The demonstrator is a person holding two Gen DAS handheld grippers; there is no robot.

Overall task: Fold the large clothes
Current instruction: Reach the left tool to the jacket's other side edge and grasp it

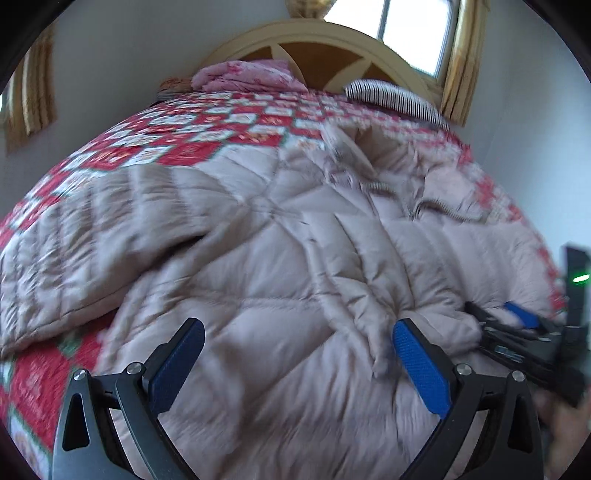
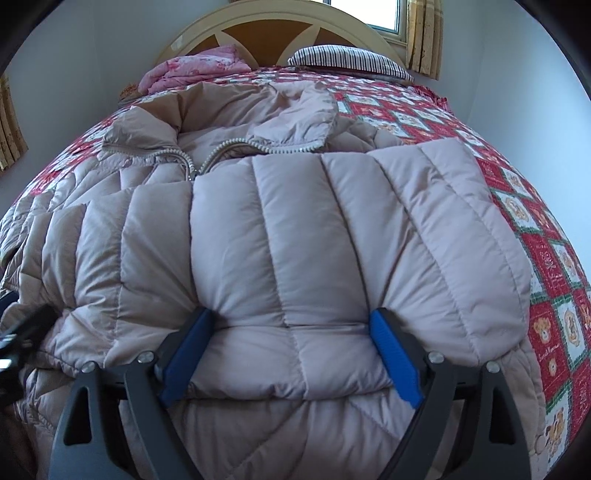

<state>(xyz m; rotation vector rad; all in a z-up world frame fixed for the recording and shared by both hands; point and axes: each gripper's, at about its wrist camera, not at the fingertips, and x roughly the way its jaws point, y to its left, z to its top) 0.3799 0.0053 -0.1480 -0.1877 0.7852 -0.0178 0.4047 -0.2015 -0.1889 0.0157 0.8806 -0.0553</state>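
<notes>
A large beige puffer coat (image 1: 277,240) (image 2: 110,236) lies spread on the bed, its zipper (image 2: 192,162) partly undone below the hood (image 2: 288,110). One quilted sleeve (image 2: 314,240) is folded across the coat's body. My right gripper (image 2: 291,314) stands wide, and that sleeve's end bulges between the blue pads (image 2: 395,358), touching them without being squeezed. It shows too in the left wrist view as the right gripper (image 1: 517,321) at the coat's right edge. My left gripper (image 1: 298,325) hovers open above the coat's body with nothing between its fingers. The other sleeve (image 1: 74,240) lies out to the left.
A red patchwork quilt (image 2: 554,258) covers the bed. At the head lie a folded pink blanket (image 2: 192,70) and a striped pillow (image 2: 351,59), against a cream headboard (image 2: 280,22). Curtains (image 2: 424,37) hang by the window. White walls flank the bed.
</notes>
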